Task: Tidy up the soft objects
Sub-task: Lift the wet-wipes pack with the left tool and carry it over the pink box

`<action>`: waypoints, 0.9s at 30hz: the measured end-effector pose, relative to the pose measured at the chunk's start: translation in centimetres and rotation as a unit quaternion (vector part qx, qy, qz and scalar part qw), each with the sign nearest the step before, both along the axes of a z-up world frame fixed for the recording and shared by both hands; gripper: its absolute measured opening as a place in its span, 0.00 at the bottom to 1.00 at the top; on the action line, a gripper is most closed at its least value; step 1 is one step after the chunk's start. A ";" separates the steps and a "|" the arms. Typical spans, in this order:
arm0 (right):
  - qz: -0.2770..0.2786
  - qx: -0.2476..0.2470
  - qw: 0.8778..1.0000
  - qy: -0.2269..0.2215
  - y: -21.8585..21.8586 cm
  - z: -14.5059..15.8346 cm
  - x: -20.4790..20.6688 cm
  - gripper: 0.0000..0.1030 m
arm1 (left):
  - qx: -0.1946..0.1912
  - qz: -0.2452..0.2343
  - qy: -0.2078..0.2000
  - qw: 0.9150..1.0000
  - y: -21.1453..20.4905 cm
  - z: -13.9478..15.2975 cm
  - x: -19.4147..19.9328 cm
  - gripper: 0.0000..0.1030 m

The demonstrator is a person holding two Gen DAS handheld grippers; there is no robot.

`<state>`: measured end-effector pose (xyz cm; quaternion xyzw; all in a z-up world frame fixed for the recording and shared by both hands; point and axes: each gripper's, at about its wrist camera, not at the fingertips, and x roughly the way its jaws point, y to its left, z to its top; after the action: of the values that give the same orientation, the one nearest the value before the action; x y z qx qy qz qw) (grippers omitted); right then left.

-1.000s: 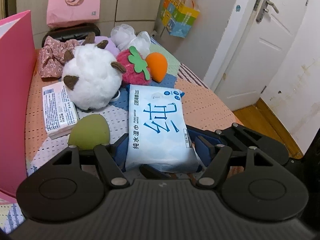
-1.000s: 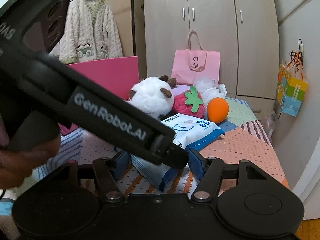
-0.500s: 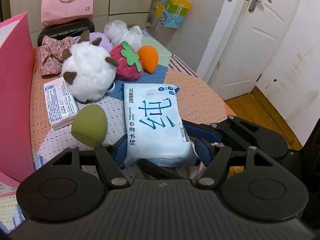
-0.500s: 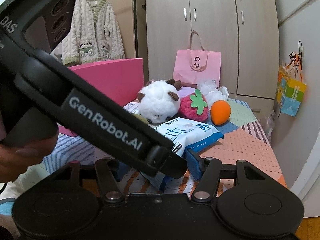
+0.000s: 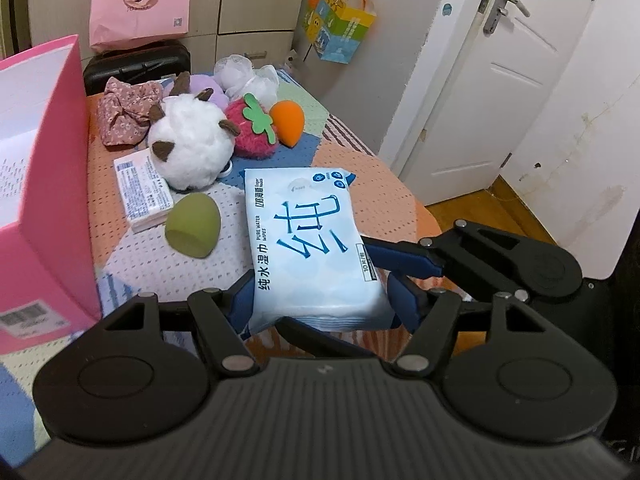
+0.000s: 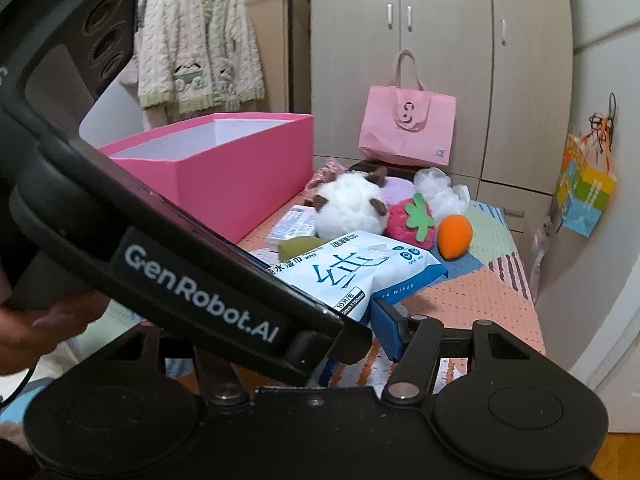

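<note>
A pack of wet wipes [image 5: 312, 244] is held off the bed between the blue fingers [image 5: 244, 304] of the left gripper [image 5: 320, 304], which are closed on its near end. The pack is a flat, soft, pale-blue pouch printed with large blue characters and a small barcode strip on its right side; it is slightly tilted, with its far end pointing toward the toys. In the right wrist view the same pack [image 6: 352, 272] is seen above the patchwork bed cover [image 6: 472, 292]. The right gripper [image 6: 360, 340] is seen just beside the pack's right edge; its left finger is hidden by the left gripper's body, so it cannot be told whether its fingers are open or closed.

Just left of the pack a green sponge [image 5: 194, 226] lies on the cover, and beside that a white tissue packet [image 5: 142, 194]. Farther back a white plush ball [image 5: 190, 152], a pink plush strawberry [image 5: 252, 132] and an orange sponge [image 5: 288, 128] are bunched together, touching. An open pink box [image 6: 224, 168] stands at the left edge of the bed, its white inside showing. Bare cover is seen to the right of the pack, up to the bed's right edge, beyond which a white door [image 5: 492, 80] stands.
</note>
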<state>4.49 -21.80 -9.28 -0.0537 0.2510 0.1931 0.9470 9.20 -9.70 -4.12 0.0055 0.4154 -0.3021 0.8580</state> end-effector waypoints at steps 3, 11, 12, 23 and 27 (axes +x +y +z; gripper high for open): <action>0.011 -0.016 1.000 -0.007 0.8 0.9 -0.9 0.63 | -0.004 0.004 0.004 1.000 0.8 0.9 -0.8 0.65; 0.039 -0.034 0.999 0.006 3.4 3.1 -2.3 0.63 | -0.015 0.028 0.016 0.999 3.9 2.4 -2.9 0.65; 0.044 -0.034 0.998 0.008 3.8 3.3 -2.5 0.63 | -0.015 0.032 0.016 0.999 4.3 2.5 -3.2 0.65; 0.141 -0.028 0.990 0.008 9.6 4.6 -4.2 0.63 | -0.017 0.099 0.000 0.995 11.7 3.6 -7.6 0.65; 0.172 -0.026 0.985 0.015 11.7 5.1 -3.7 0.63 | -0.009 0.116 0.008 0.993 14.0 4.3 -7.8 0.65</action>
<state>0.80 -10.12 -4.20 -0.1173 0.2572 0.3470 0.8943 1.43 4.30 0.17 -0.0528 0.4175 -0.2046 0.8838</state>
